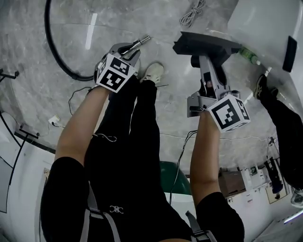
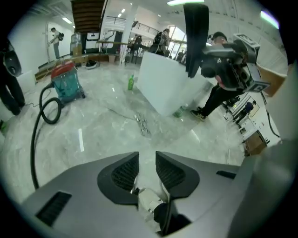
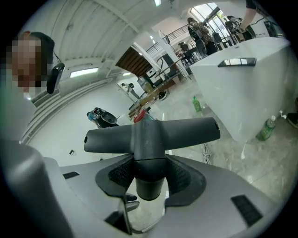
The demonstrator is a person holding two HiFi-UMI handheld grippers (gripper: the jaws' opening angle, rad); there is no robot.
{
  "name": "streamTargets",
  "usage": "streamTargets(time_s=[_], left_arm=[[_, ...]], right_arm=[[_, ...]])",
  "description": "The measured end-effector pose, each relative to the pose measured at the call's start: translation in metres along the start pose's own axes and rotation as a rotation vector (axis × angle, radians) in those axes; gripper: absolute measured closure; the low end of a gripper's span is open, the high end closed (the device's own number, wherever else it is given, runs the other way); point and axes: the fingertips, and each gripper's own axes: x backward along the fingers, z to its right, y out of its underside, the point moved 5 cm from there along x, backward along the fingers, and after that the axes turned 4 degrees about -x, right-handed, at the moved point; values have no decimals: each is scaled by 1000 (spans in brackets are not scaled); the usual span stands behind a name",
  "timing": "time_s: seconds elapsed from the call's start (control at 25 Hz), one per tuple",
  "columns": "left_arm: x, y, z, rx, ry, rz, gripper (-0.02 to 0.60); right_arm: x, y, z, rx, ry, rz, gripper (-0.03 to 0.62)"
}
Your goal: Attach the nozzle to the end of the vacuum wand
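The black T-shaped nozzle hangs above the floor with my right gripper shut on its round neck. In the right gripper view the nozzle spans the frame crosswise, and both pads of the right gripper press on the neck. My left gripper is low at the upper left, beside a chrome wand end that sticks out past it. I cannot tell whether they touch. The left gripper stands open with only floor and a shoe showing in the gap. A black hose curves across the floor at the left.
The hose runs to a red and teal vacuum cleaner. A big white block stands at the right with a green bottle by it. A coiled cable lies on the floor. Another person stands close by at the right.
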Motion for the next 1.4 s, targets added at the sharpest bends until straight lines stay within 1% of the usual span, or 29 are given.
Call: streamTargets(time_s=[0.12, 0.2, 0.32, 0.48, 0.56, 0.68, 0.76, 0.84, 0.92, 1.0, 1.08, 1.12, 1.2, 1.32, 1.4], left_arm=[[-77, 54, -4, 5, 21, -94, 420], [-131, 97, -16, 9, 22, -158, 403], [-206, 160, -38, -6, -13, -248, 397], [-285, 234, -56, -14, -62, -357, 397], [-315, 261, -63, -29, -62, -396, 397], [-344, 293, -65, -114, -26, -482, 397], [-353, 302, -68, -171, -29, -514, 396], [-354, 302, -70, -199, -71, -504, 394], [-353, 302, -70, -184, -99, -487, 399], [-350, 303, -68, -149, -85, -497, 403], [-345, 297, -66, -141, -60, -495, 403], [-339, 290, -64, -144, -50, -473, 403], [-319, 268, -59, -147, -28, -401, 403], [-274, 239, -52, -150, 0, -295, 403], [-242, 230, -47, -153, 23, -244, 403]], right_arm=[[-33, 37, 46, 13, -10, -51, 393], [-63, 67, 77, 41, -12, -92, 393], [-104, 111, 120, 46, -20, -126, 393], [-148, 156, 170, 19, -31, -166, 393], [-170, 170, 189, 16, -39, -184, 393], [-194, 182, 200, 27, -64, -212, 393], [-206, 182, 202, 40, -79, -224, 393], [-214, 181, 200, 52, -93, -230, 393], [-217, 183, 196, 52, -101, -234, 393], [-216, 187, 192, 41, -103, -240, 393], [-213, 190, 189, 25, -101, -239, 393], [-211, 189, 188, 18, -98, -237, 393], [-205, 185, 185, -4, -91, -231, 393], [-199, 182, 178, -59, -69, -221, 393], [-199, 187, 168, -104, -65, -216, 393]])
